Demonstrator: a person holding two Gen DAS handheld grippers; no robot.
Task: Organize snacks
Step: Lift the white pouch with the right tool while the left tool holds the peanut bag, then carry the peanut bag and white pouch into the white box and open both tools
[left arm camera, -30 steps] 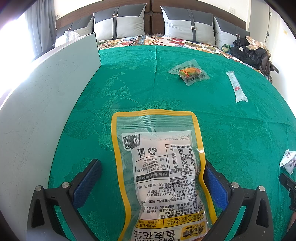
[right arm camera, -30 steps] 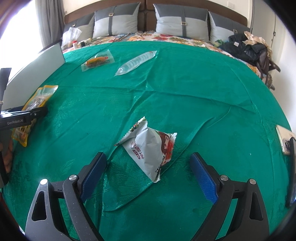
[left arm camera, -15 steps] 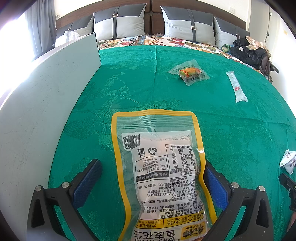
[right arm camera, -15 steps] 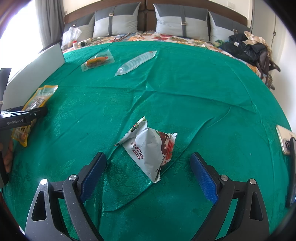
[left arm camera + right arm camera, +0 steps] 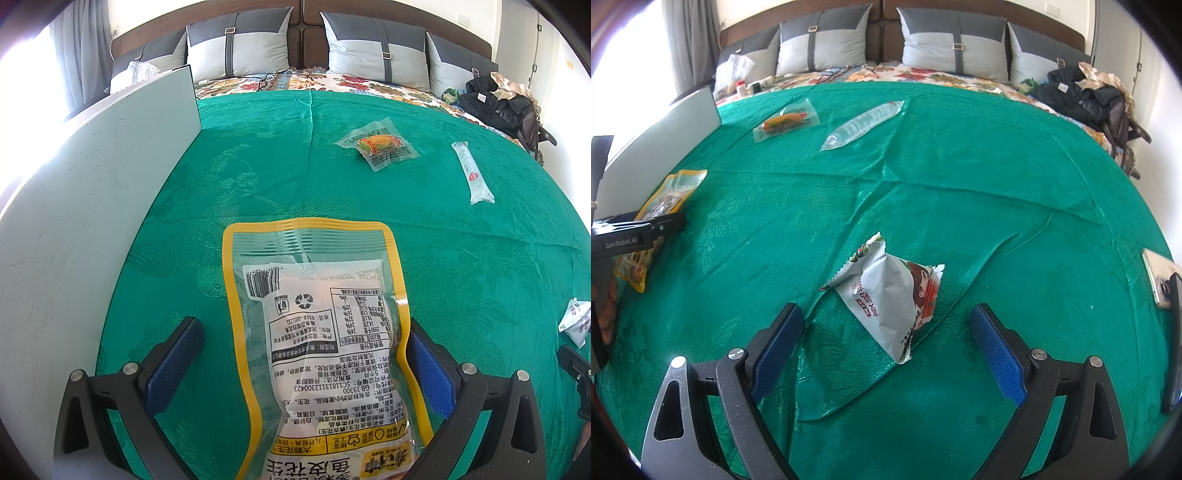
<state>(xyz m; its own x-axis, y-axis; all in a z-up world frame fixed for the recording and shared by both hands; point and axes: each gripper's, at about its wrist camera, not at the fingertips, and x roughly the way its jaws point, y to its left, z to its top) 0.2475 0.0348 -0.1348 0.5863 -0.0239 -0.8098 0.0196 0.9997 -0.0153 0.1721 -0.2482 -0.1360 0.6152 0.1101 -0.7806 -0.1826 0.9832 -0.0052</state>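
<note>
A yellow-edged peanut bag (image 5: 317, 332) lies flat on the green bedspread, between the fingers of my open left gripper (image 5: 304, 354); the right pad touches its edge. It also shows in the right wrist view (image 5: 657, 214). A white and red snack packet (image 5: 890, 295) lies just ahead of my open right gripper (image 5: 886, 339); it shows at the edge of the left wrist view (image 5: 576, 325). A clear packet with an orange snack (image 5: 378, 146) (image 5: 785, 122) and a long clear tube packet (image 5: 472, 173) (image 5: 864, 123) lie farther up the bed.
A white board (image 5: 85, 206) (image 5: 665, 133) stands upright along the bed's left side. Grey pillows (image 5: 240, 44) line the headboard. Dark bags (image 5: 1082, 96) sit at the far right corner. A phone (image 5: 1160, 280) lies at the right edge.
</note>
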